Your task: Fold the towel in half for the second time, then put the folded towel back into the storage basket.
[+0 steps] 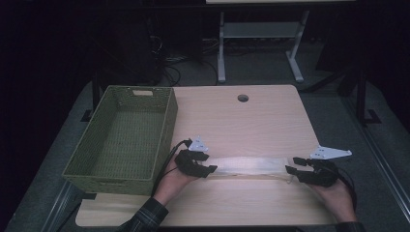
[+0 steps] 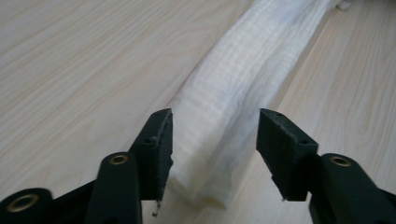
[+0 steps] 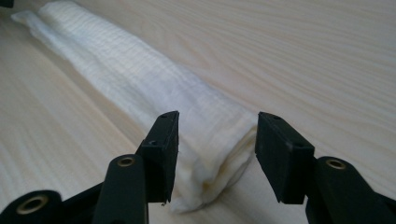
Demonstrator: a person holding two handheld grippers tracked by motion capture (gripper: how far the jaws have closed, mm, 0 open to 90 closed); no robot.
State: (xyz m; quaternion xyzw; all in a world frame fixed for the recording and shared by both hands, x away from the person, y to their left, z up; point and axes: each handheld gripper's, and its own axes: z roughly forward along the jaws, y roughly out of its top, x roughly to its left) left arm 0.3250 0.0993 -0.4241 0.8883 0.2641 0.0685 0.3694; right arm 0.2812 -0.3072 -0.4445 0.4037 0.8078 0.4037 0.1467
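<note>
White folded cloth [image 1: 249,166] lies lengthwise across the worktop [image 1: 251,116], 1 end between each gripper's half-open jaws, left gripper [image 1: 207,165], right gripper [image 1: 291,165], pads clear.

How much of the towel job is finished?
Done: the white cloth lies folded into a long strip on the table. In hand: the left hand-held gripper and right hand-held gripper sit open at its two ends. Left, probably: putting it into the green basket.
</note>
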